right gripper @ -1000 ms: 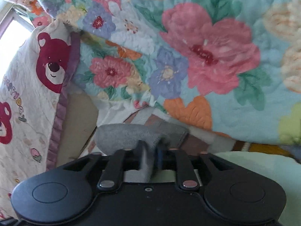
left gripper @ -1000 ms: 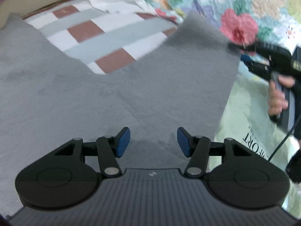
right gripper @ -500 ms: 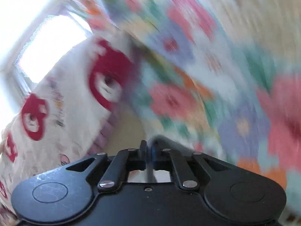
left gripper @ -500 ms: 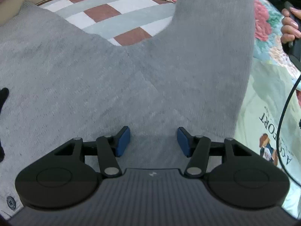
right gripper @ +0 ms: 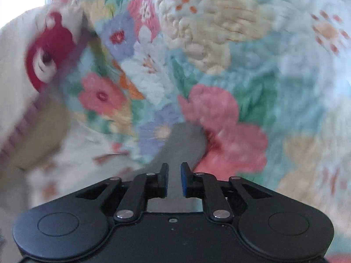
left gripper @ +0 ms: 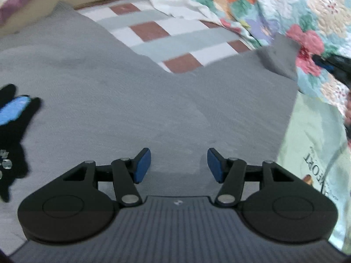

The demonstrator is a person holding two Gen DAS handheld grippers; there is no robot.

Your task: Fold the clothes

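The left claw (left gripper: pixel 178 164) hangs released over the grey garment (left gripper: pixel 122 109) spread beneath it. The right claw (right gripper: pixel 174 180) — its 2 pads slightly parted — has the garment's sleeve (right gripper: pixel 184 144) running between them, ahead toward the floral quilt (right gripper: pixel 274 70).

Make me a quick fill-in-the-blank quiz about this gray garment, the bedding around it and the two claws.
1. The left claw hangs wide ____ above the gray knit garment.
2. The checked sheet has white, pale green and ____ squares.
3. Gray fabric runs between the fingers of the ____ claw.
4. The quilt is printed with ____.

Answers: open; brown; right; flowers
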